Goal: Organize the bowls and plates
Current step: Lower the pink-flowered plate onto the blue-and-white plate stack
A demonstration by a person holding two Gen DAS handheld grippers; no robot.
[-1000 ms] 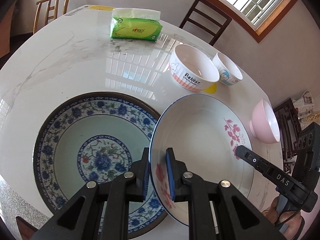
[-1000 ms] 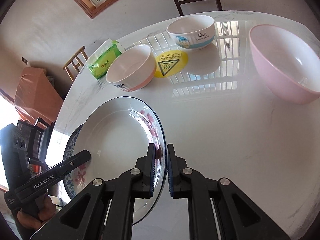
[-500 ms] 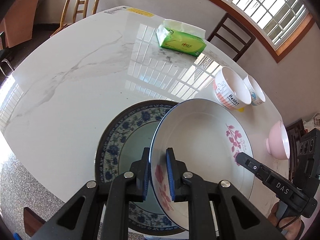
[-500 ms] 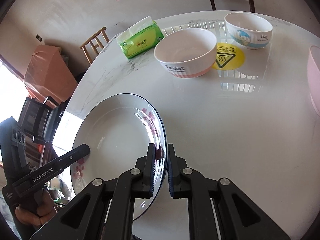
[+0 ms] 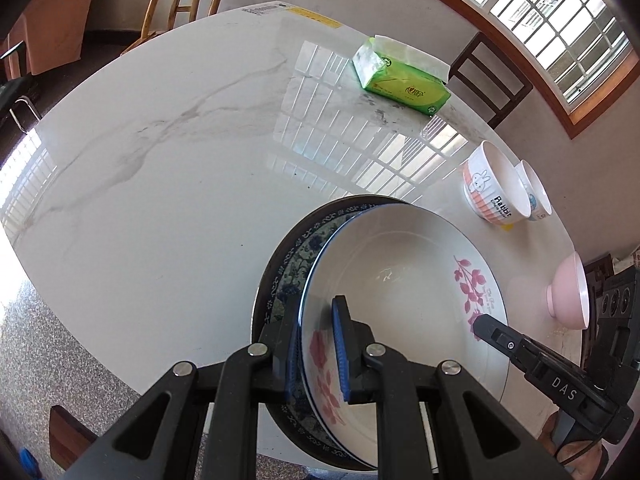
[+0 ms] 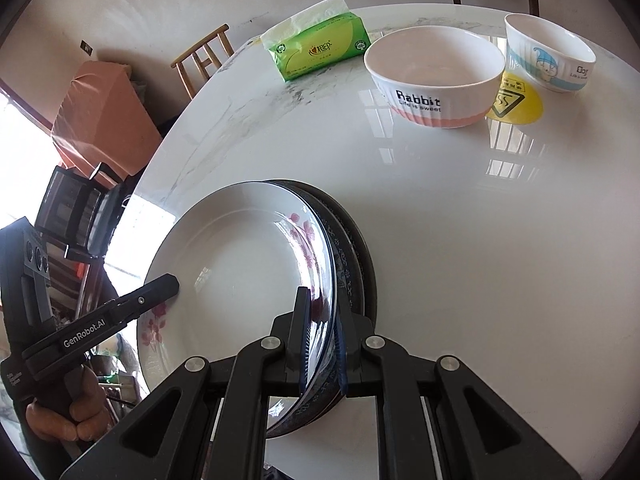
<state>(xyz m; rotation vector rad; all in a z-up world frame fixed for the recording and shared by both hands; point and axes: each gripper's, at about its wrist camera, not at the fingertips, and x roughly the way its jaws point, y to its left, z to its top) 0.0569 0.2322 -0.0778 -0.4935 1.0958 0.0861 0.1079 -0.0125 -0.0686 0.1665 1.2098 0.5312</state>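
A white plate with pink flowers is held by its rim from both sides. My left gripper is shut on its near left rim, and my right gripper is shut on the opposite rim. The plate hangs slightly tilted over a larger blue-patterned plate on the table and covers most of it. I cannot tell whether the two plates touch. In the right wrist view the white plate hides all but a crescent of the blue-patterned plate.
On the white marble table stand a Rabbit bowl, a small Dog bowl by a yellow sticker, and a pink bowl. A green tissue pack lies at the far side. Chairs ring the table.
Both grippers carried the white plate sideways, from beside the blue-patterned plate to over it. The blue plate, fully visible before, now shows only a crescent. Both grips are unchanged.
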